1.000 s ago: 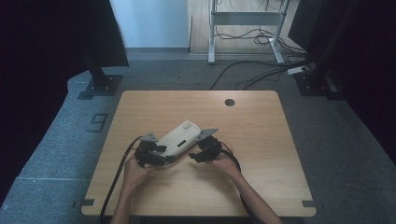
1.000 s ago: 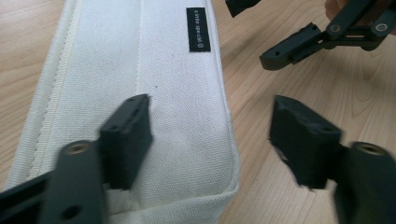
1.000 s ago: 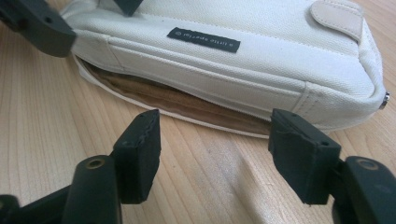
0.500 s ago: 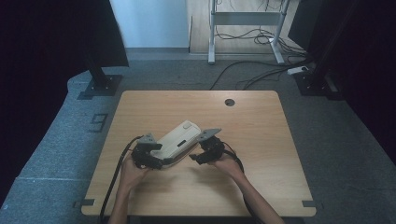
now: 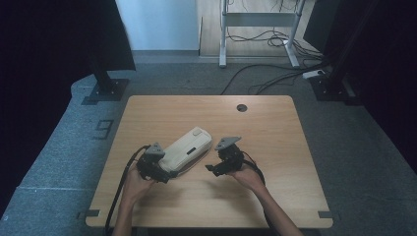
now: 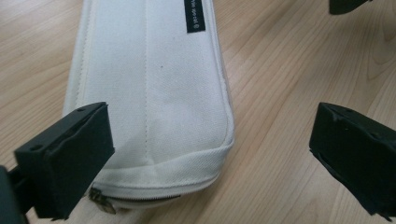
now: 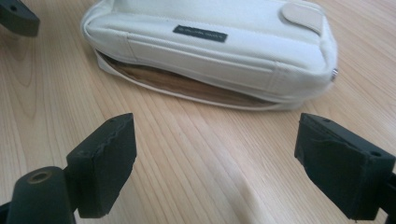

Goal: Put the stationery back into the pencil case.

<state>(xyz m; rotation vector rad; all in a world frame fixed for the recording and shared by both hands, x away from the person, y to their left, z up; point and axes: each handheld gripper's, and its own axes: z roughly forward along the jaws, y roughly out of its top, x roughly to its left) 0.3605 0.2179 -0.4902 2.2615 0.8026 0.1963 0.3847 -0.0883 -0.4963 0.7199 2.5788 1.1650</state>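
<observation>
worktop (image 5: 275, 147): light wood, round cable hole (image 5: 241, 107) near its far edge | on it: my white zip pouch (image 5: 189, 149) lying flat, slantwise, left of middle

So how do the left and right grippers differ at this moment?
The left gripper has the pouch's end between its jaws, apart from the pads; the right gripper stands clear of the pouch, with bare table between its jaws. Both are open and have just been opening.

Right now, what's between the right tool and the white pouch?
Bare wood. In the right gripper view, an empty stretch of table separates the open right tool from the white pouch; the high view shows the same gap.
</observation>
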